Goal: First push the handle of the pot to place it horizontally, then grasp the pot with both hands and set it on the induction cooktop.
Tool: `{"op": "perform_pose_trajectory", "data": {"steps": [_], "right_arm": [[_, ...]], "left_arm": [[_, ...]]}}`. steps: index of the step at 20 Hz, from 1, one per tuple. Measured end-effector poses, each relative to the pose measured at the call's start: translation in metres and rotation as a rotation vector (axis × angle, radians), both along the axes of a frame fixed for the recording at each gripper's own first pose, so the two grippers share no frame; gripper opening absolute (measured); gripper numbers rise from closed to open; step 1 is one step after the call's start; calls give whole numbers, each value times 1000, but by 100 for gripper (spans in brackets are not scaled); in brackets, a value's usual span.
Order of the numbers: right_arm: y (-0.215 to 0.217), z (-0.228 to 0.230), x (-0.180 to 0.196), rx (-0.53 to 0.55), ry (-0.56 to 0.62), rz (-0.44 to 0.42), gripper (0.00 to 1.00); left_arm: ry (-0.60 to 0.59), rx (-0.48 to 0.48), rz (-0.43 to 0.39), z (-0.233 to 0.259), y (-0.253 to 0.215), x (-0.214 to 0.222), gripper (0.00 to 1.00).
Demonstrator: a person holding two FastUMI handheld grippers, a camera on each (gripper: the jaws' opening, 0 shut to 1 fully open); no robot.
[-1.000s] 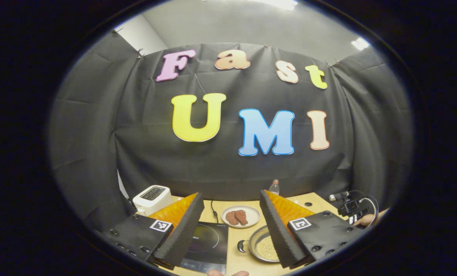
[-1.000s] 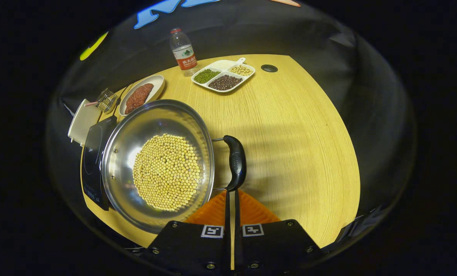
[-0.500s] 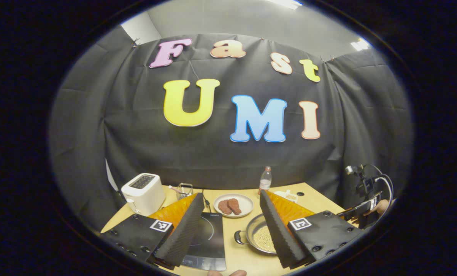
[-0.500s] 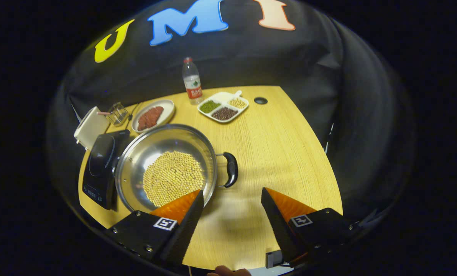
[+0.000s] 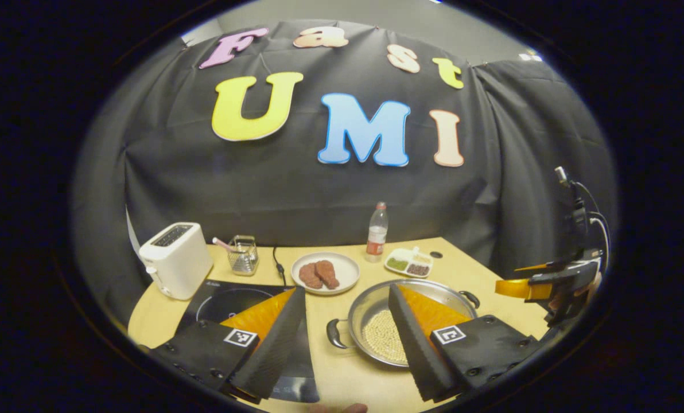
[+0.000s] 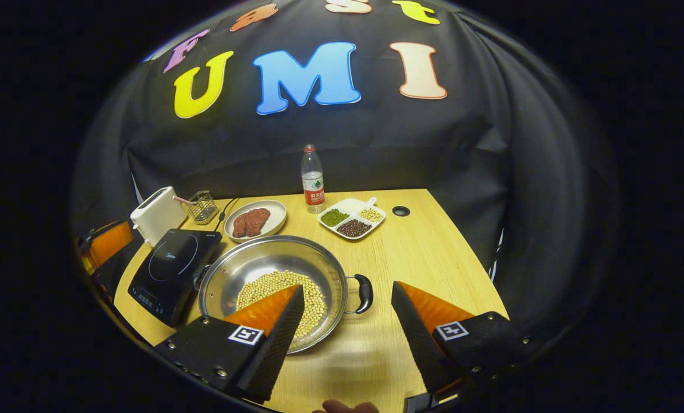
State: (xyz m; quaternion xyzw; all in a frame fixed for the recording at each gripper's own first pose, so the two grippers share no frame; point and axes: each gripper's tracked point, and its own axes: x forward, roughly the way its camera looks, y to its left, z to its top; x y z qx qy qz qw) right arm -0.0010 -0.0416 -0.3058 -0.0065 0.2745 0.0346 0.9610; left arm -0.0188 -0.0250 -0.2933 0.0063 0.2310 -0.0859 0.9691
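A steel pot [image 6: 250, 261] holding soybeans [image 6: 264, 287] rests on the wooden table, right next to the black induction cooktop [image 6: 173, 269]. Its two black side handles point left and right; the right handle [image 6: 366, 292] lies just ahead of my right gripper [image 6: 348, 287], which hangs open above the table's front edge, apart from the pot. In the left gripper view, my left gripper [image 5: 346, 289] is open and raised over the near edge, with the pot [image 5: 368, 304] and its left handle [image 5: 333, 334] ahead between the fingers. The cooktop [image 5: 227, 298] lies to the left, and the right gripper [image 5: 540, 284] shows at far right.
Along the back of the table stand a white toaster [image 6: 157, 213], a wire basket [image 6: 202, 206], a plate of meat [image 6: 255, 221], a water bottle [image 6: 313, 180] and a divided tray of beans [image 6: 350, 218]. A cable hole [image 6: 400, 211] sits at the back right.
My right gripper went from shut at the pot's right handle to open, and drew back and up. The left gripper also pulled back, so more of the table shows.
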Motion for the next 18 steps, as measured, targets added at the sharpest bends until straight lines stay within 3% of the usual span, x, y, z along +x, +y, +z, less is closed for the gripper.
{"op": "perform_pose_trajectory", "data": {"steps": [6, 11, 12, 18], "right_arm": [[1, -37, 37, 51, 50, -22, 94], [-6, -62, 62, 60, 92, -42, 94], [-7, -66, 64, 59, 104, -40, 94], [-7, -93, 74, 28, 163, -21, 94]], "left_arm": [[84, -7, 33, -69, -7, 32, 99], [152, 2, 59, -117, -4, 48, 93], [172, 8, 61, -125, -4, 51, 96], [272, 23, 97, -171, 2, 56, 93]]}}
